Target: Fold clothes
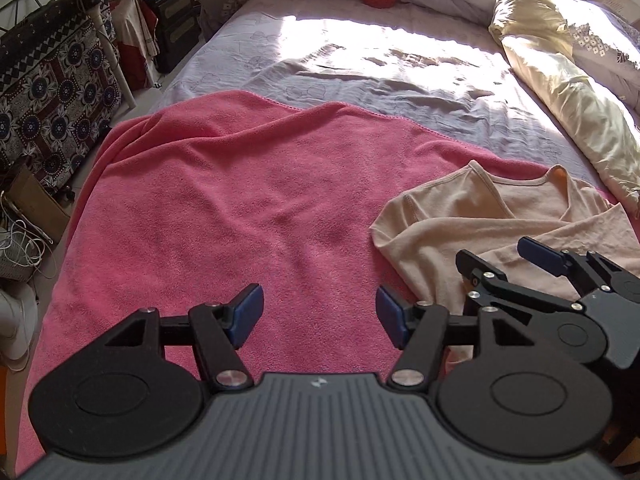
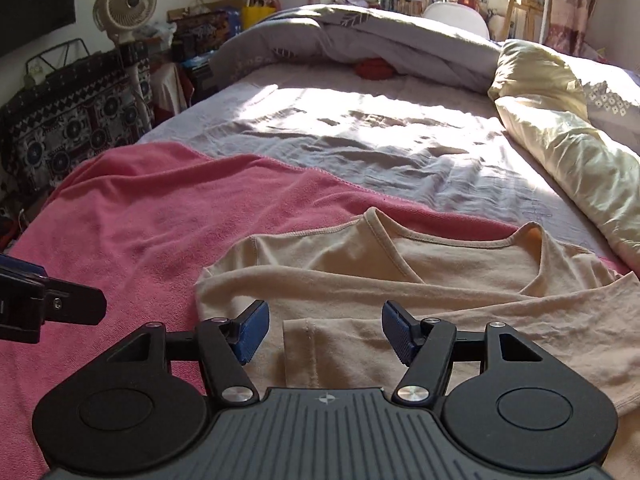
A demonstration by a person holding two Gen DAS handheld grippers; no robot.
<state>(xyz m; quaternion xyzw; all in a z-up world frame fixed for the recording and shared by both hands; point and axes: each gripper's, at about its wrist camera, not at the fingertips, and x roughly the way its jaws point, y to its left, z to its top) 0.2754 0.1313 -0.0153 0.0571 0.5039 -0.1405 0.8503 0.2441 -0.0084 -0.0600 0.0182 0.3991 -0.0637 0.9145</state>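
We hold the left gripper [image 1: 320, 316] above the pink towel [image 1: 224, 208]; its blue pads stand spread apart and nothing is between them. The towel covers the near part of the bed [image 1: 400, 80]. In the left wrist view, the beige shirt [image 1: 460, 216] lies on the towel at about 3 o'clock from this gripper, partly folded, with its neckline [image 2: 440, 240] turned toward the far side of the bed.

We hold the right gripper [image 2: 324, 332] over the near part of the shirt. Its jaws are also spread, and the cloth lies below the gap; the pads do not pinch it. A folded edge of the shirt with a seam [image 2: 308, 344] shows between the two fingers. In the right wrist view, the left gripper's black finger comes in at 9 o'clock, over the towel.

At 1 o'clock a yellow quilt [image 2: 560, 140] lies in the sun along the bed's side, and at 12 o'clock a grey duvet [image 2: 360, 36] is heaped. A white fan [image 2: 124, 4] stands at 10 o'clock beside the bed.
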